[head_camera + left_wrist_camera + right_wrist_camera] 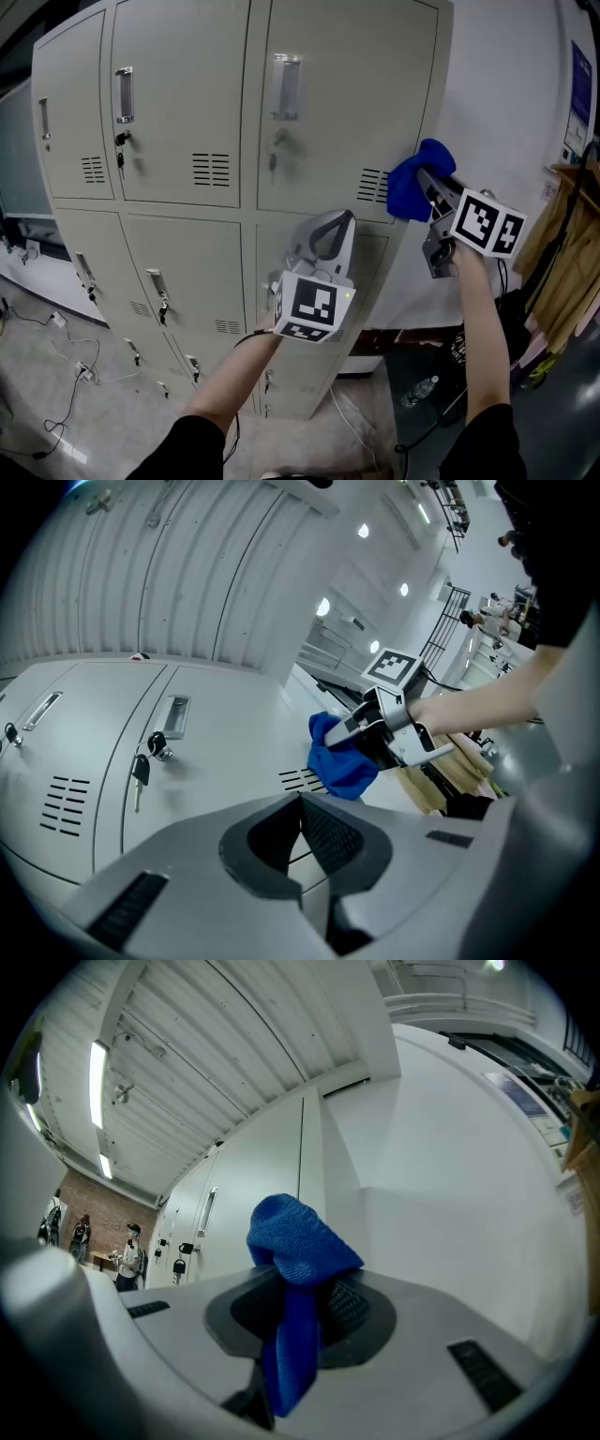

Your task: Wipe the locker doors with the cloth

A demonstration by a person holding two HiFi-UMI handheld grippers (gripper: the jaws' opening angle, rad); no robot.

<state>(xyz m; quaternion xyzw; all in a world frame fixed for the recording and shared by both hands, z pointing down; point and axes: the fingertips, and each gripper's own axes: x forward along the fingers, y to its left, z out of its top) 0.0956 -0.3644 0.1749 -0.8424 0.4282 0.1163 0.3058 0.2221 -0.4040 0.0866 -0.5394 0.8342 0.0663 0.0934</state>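
Our left gripper (pixel 330 234) is pressed together, empty; our right gripper (pixel 433 189) pinches the cloth (pixel 407 186), seemingly touching the locker door (pixel 347 103).

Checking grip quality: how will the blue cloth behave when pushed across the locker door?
Probably floppy: the blue cloth bunches above the right claw and droops below. Likely light; its knit texture should drag, not slip, on the locker door.

Your cloth (pixel 410 184) is bright blue; the lockers (pixel 187 112) are pale grey-beige; your cubes (pixel 314 307) show black-and-white squares; the wall (pixel 506 112) is white.
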